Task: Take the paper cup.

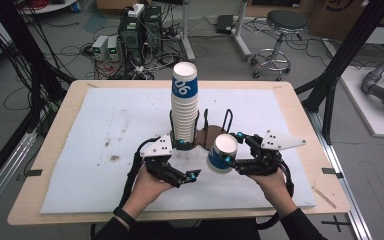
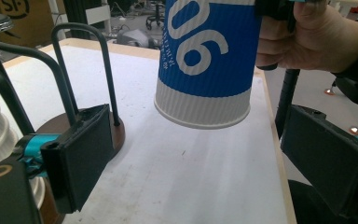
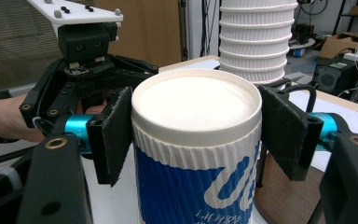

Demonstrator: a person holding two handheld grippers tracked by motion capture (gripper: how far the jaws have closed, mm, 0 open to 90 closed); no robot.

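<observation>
A tall stack of white paper cups (image 1: 184, 107), its top one banded blue, stands in a black wire holder (image 1: 215, 131) at the table's middle. My right gripper (image 1: 232, 148) is shut on a single blue-and-white cup (image 1: 220, 154), held tilted just right of the stack. In the right gripper view both pads (image 3: 114, 135) press the ribbed cup (image 3: 196, 154) from either side. My left gripper (image 1: 187, 160) is open with nothing between its jaws, low beside the stack's base. In the left gripper view the held cup (image 2: 205, 60) hangs above the mat ahead of the gripper (image 2: 203, 158).
A white mat (image 1: 105, 150) covers most of the wooden table (image 1: 55, 150). The holder's brown base (image 2: 117, 133) and wire loops (image 2: 81, 70) stand close to the left jaw. Beyond the table are a stool (image 1: 280, 35), computers and cables on the floor.
</observation>
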